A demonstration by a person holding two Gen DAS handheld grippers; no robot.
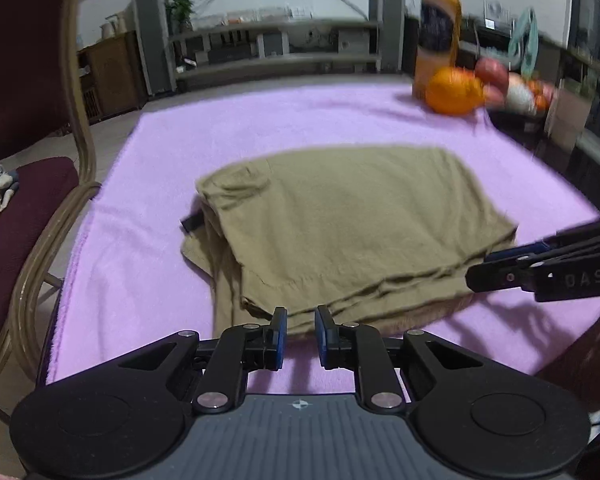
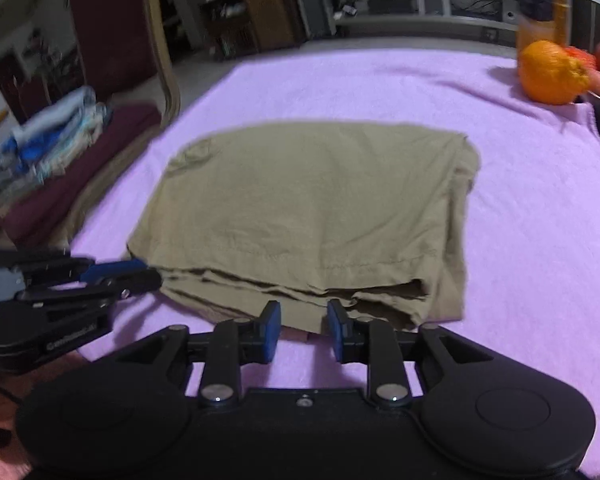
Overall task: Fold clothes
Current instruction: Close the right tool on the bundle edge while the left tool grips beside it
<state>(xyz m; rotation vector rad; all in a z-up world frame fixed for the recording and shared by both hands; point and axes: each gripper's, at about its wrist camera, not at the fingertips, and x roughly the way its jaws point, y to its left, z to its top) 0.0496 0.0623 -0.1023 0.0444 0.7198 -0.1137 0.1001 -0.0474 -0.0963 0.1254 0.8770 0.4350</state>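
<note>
Khaki cotton garment (image 1: 348, 220), already folded into a thick, roughly square stack, lies in the middle of the worktop on a lilac fleece cover (image 1: 260, 116), and we have both tools at its near edge. Our left hand-held gripper (image 1: 301, 330) has its blue pads slightly parted with nothing between them, tips just short of the lowest layers of the hem; our right hand-held gripper (image 2: 303, 322) is likewise a little spread and empty, poised at the same near edge further along. The risk we judge first is a partial pinch: the near edge shows several loose layers stacked unevenly, and with jaws this narrow we might catch only the top ply, so the next fold would peel the stack apart. A second risk is grabbing the fleece cover with the cloth, since the bottom layer sits flush on it; lifting would then drag the cover and everything on it. That matters because a large orange fruit (image 1: 454, 92) and a tall orange bottle with a dark label (image 1: 438, 36) stand at the far corner, and the bottle looks easy to topple. To the left, a maroon cushioned chair (image 1: 16, 216) holding other folded laundry is just beside the worktop, so a wide swing could clip it.
</note>
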